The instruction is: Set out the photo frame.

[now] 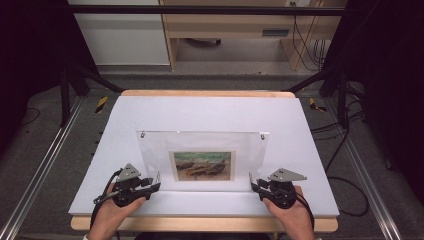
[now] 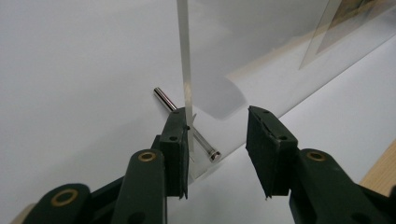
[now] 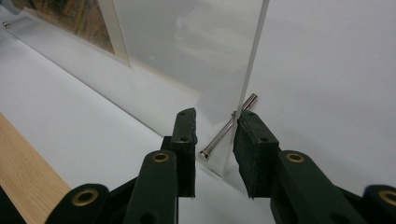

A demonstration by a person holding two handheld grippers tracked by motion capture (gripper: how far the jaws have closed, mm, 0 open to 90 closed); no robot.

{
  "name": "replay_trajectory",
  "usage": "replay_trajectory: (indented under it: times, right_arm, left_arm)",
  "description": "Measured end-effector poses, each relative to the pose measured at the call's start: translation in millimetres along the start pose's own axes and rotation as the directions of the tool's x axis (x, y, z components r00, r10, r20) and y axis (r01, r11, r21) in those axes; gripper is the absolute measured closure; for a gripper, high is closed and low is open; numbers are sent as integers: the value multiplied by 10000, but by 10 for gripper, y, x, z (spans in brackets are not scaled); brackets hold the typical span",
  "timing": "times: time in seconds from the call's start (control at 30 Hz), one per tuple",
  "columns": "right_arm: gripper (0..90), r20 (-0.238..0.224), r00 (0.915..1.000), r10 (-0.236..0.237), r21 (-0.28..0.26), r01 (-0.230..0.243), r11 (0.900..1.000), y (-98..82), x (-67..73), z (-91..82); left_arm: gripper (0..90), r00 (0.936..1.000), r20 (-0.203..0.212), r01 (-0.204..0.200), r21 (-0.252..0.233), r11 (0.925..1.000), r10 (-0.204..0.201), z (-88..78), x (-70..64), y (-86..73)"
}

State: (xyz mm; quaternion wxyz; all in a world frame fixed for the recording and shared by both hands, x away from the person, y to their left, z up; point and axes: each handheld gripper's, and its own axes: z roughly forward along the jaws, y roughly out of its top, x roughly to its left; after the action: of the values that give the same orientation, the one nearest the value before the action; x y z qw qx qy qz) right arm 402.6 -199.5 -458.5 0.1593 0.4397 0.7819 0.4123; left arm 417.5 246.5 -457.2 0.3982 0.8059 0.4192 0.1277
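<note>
I am looking down on a white board [image 1: 200,112] lying on a wooden table [image 1: 210,93], and a clear acrylic frame [image 1: 202,145] is standing upright near the board's middle, leaning slightly, with a small painting print [image 1: 202,165] showing in its lower centre. The frame's two top corners are carrying small metal studs [image 1: 143,134]. My left gripper [image 1: 156,185] is sitting at about 7 o'clock from the print, at the frame's lower left corner, and my right gripper [image 1: 254,186] is sitting at about 5 o'clock, at the lower right corner. In the left gripper view, the jaws are standing wide apart: the panel's edge is lying against the inner face of the left jaw, the right jaw is staying well clear, and a steel pin [image 2: 187,125] is poking through the corner, pointing toward 10 o'clock. In the right gripper view, the jaws are partly open around the other corner; the panel edge is touching the right jaw while the left jaw is standing just off it, and a second pin [image 3: 229,127] is crossing the gap, pointing toward 1 o'clock. Neither pair of jaws is clamping the frame.
</note>
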Motion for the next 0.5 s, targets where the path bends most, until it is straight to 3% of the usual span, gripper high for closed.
replay_trajectory:
  times: [0.17,0.23,0.27,0.3,0.33,0.5]
  right_arm:
    - [688,-31,10000,32,-18,-32,10000,0,-2,0]
    - [648,-75,9999,91,-91,-92,9999,6,1,3]
    - [606,-108,9999,73,-150,-74,9999,9,-1,5]
    - [536,-99,9999,35,-198,-37,9998,14,0,7]
    - [429,190,9998,-91,-314,97,9995,32,14,1]
    - [283,397,9988,-280,-515,300,9982,55,8,8]
  left_arm:
    - [579,10000,32,34,-118,9999,-34,2,-2,-3]
    - [498,10000,33,51,-181,9998,-51,2,-9,-2]
    - [498,10000,-7,96,-263,9996,-96,3,-16,0]
    - [451,9999,-54,135,-329,9994,-136,3,-25,1]
    - [377,9998,-125,131,-340,9993,-136,4,-38,1]
    - [260,9989,-474,-47,-393,9992,29,-13,-55,9]
